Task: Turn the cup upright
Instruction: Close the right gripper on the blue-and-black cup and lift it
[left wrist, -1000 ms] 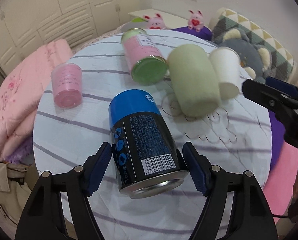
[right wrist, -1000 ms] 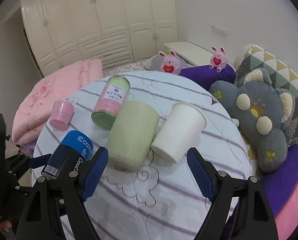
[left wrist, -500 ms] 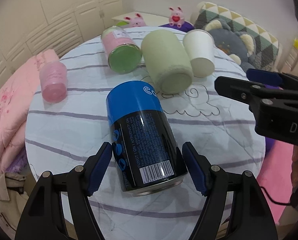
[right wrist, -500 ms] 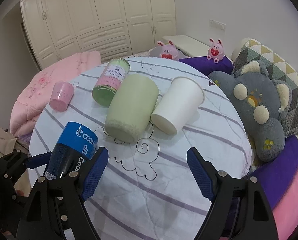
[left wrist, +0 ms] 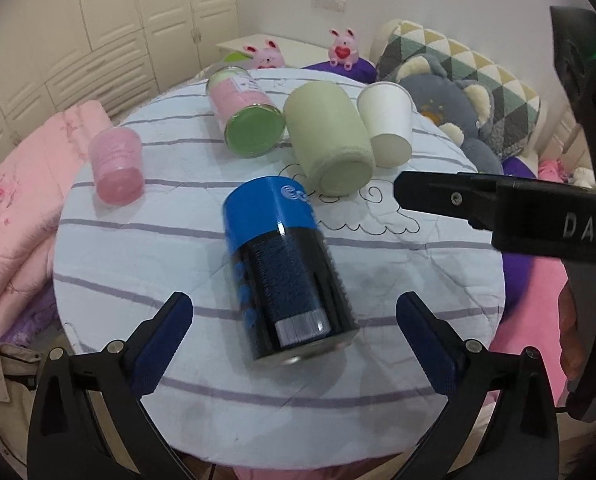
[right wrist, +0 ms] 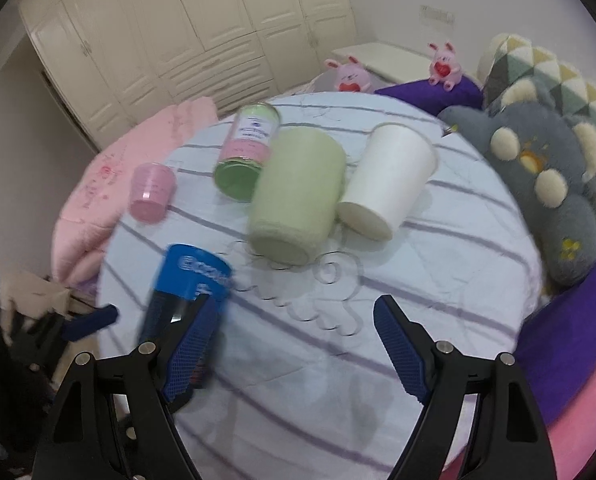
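Claws on both sides stand wide, with nothing between their blue pads. The left claw (left wrist: 294,320) hovers over the near edge of the round worktop (left wrist: 438,280), and the blue-and-black cup (left wrist: 286,264) lies on its side in the gap between the fingers, touching neither pad; its blue end points away from the camera and its metal-rimmed end faces the claw. From the right wrist view, the right claw (right wrist: 294,332) spreads just as wide above the striped cloth, its left finger overlapping the same blue-and-black cup (right wrist: 190,284) in the picture, though contact cannot be told because of blur. Farther back on the worktop lie four more containers, all on their sides: a small pink cup (left wrist: 116,164) on the left, a pink-labelled jar (left wrist: 246,120) with a green end, a pale green cup (left wrist: 330,140) touching a white paper cup (left wrist: 388,124). One black finger of the right claw crosses the left wrist view at the right edge. A grey plush toy (right wrist: 538,184) rests beside the worktop.
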Tool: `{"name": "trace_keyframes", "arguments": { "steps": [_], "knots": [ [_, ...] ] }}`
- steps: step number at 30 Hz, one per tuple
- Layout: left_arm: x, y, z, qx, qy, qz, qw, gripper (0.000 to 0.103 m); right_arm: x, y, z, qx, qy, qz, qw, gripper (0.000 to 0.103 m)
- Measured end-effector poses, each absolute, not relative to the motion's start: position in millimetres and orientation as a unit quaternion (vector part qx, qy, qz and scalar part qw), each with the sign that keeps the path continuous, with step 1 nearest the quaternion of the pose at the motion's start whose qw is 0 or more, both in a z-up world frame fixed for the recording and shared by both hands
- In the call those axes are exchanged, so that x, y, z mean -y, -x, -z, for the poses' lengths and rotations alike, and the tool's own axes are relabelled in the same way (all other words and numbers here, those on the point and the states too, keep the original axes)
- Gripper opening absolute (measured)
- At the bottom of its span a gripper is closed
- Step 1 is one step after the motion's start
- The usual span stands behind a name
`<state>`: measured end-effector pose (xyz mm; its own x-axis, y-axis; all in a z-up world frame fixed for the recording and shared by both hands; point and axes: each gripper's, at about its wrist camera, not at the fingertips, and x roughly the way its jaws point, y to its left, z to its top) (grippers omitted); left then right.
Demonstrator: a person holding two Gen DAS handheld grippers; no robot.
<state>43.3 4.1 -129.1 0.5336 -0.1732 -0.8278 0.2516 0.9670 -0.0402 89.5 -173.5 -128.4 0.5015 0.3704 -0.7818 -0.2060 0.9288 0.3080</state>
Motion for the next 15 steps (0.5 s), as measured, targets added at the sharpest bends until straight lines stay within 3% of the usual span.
{"name": "trace_keyframes", "arguments": {
  "steps": [15],
  "knots": [
    [-58.7, -40.3, 108.3, -0.461, -0.03, 0.089, 0.882, 0.103, 124.9, -111.3, 150.6, -0.549, -0.168, -0.222, 0.788, 0.082]
  ]
}}
